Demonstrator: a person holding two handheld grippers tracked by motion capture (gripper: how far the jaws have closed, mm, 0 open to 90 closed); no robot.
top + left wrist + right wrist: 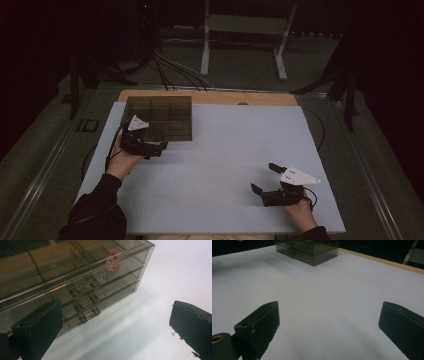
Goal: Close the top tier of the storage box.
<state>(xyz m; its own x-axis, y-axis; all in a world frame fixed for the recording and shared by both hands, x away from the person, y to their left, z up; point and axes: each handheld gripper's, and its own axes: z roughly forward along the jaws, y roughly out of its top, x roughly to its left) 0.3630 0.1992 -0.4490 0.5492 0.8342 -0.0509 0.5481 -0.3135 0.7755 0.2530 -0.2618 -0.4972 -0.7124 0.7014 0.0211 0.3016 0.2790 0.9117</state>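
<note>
The table (pixel 220 165) is plain white. At its ten o'clock corner stands a smoky clear drawer box (pixel 162 112); I can read no label on it. A red thing (pixel 113 263) sits in one drawer. The left gripper (pixel 159 149), jaws wide, is just before the box's front. At five o'clock the right gripper (pixel 264 179) rests, jaws wide, empty.
</note>
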